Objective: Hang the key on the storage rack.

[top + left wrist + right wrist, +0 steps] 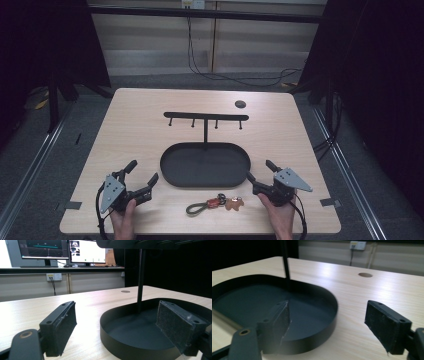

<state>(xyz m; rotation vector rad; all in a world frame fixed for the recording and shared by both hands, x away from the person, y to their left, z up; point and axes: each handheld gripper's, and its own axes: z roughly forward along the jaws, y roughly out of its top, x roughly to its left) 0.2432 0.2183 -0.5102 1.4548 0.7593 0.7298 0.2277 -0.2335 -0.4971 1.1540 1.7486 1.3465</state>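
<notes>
Table (150, 115) – pale wood grain, slight sheen; tray (172, 170) – matt black, smooth; gripper pads (66, 325) – rough black.

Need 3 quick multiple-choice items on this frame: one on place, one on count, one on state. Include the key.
1. Where is the keychain?
A. in the tray
B. on the table in front of the tray
C. hung on the rack

2. How many pegs hang from the rack bar?
A. two
B. four
C. six

3. The left gripper and right gripper are:
A. both open
B. both shut
C. one gripping the keychain

Key: 1 B, it lies on the wood between the tray and the near edge. 2 B, four pegs point down. 3 A, jaws apart, nothing between.
</notes>
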